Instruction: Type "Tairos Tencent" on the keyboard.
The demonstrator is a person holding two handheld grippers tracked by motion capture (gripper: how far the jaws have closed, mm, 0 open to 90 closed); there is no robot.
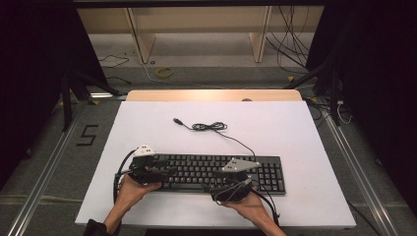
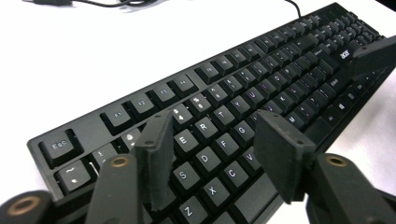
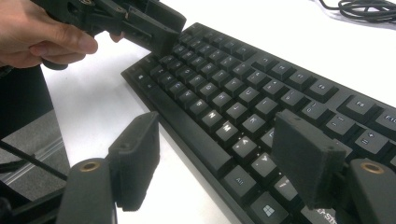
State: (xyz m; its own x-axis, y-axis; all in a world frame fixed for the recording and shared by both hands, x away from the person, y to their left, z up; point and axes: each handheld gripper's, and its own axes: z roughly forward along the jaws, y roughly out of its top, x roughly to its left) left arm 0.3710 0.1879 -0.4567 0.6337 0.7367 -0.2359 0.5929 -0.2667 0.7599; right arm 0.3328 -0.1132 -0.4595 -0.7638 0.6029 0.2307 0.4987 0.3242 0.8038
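Observation:
A black keyboard (image 1: 196,169) lies across the near half of the white table top (image 1: 295,132). Its cable (image 1: 211,127) runs back to a loose coil and a USB plug (image 1: 178,120). My left gripper (image 1: 168,171) is over the keyboard's left end and points right. In the left gripper view it (image 2: 215,116) stands open just above the letter keys (image 2: 205,128). My right gripper (image 1: 217,180) is at the keyboard's front middle and points left. It (image 3: 217,119) is open astride the front edge (image 3: 196,140), one jaw over the table, one over the keys, pressing nothing.
A wooden strip (image 1: 211,95) borders the table's far edge. Behind it are wooden shelf legs (image 1: 140,42) and loose cables (image 1: 295,44) on the floor. Metal rails (image 1: 44,177) run along both sides of the table, and a "5" (image 1: 87,134) is marked on the floor at left.

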